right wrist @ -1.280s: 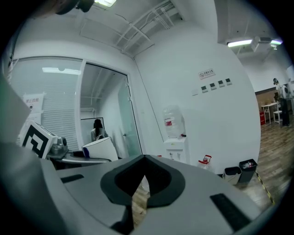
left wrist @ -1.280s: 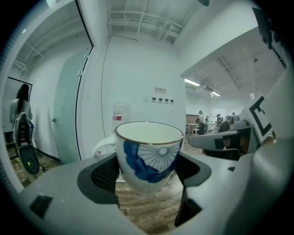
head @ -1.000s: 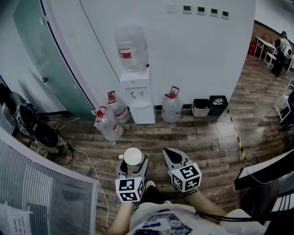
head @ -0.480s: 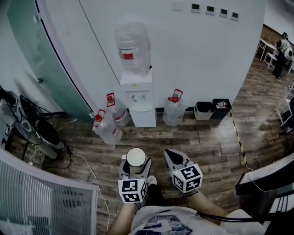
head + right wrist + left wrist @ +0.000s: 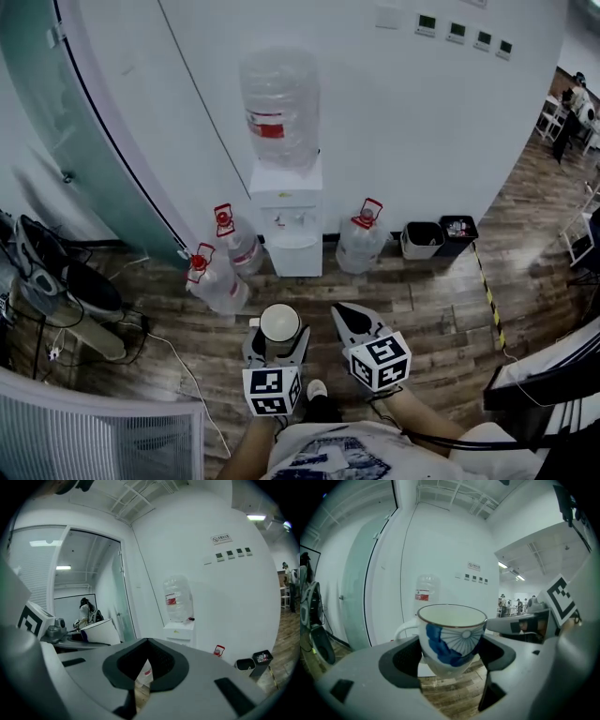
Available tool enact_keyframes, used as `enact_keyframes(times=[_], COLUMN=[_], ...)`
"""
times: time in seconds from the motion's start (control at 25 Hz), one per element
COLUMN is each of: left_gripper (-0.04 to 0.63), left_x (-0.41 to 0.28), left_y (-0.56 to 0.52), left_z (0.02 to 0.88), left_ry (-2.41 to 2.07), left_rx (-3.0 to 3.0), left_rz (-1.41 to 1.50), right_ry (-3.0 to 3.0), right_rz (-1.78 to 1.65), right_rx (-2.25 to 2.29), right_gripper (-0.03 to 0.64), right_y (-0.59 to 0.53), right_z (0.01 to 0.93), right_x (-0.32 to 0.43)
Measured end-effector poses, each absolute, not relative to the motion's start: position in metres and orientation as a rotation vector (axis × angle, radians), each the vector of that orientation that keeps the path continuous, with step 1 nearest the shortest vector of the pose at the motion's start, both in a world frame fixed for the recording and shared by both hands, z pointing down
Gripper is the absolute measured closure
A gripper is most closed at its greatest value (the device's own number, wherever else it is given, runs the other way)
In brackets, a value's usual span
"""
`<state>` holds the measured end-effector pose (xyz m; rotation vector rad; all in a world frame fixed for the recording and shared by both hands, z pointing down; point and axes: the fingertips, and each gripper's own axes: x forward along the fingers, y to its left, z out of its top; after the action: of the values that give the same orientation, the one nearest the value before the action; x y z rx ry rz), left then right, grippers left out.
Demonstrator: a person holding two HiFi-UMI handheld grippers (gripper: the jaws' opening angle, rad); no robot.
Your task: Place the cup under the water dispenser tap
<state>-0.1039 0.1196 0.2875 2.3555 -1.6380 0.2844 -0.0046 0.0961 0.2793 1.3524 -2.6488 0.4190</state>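
The left tool (image 5: 451, 654) pinches a cup (image 5: 451, 637) between its two jaws, upright, with the handle on the tool's left. This tool's own view shows a blue fan-like flower and a dark rim line on the cup; the head view shows only its white mouth from above. Just to the right, the right tool (image 5: 143, 667) has its jaws pressed together but for a thin slit, with nothing in it. Both tools carry cubes with black-and-white square markers.

Ahead of both tools, across the wooden floor (image 5: 441, 309), the water dispenser (image 5: 286, 211) stands against the white wall, well apart from the cup. Its top bottle (image 5: 279, 108) bears a red label, with print too small to read. The right gripper view alone shows a small wall sign (image 5: 221, 539), also unreadable. Spare bottles (image 5: 217, 279) stand at either side of the dispenser, and two bins (image 5: 422, 239) are further right.
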Motion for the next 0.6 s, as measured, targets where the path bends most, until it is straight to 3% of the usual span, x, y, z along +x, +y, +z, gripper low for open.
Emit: enact_keyframes(times=[0.6], left_gripper=[0.180], left_x=[-0.149], left_y=[0.008], left_z=[0.298], left_ry=[-1.560], left_rx=[2.370], left_rz=[0.325], right_ry=[-2.593], right_rz=[0.455], right_rx=[1.409], right_gripper=[0.597], right_y=[-0.009], right_z=[0.287], right_x=[-0.051])
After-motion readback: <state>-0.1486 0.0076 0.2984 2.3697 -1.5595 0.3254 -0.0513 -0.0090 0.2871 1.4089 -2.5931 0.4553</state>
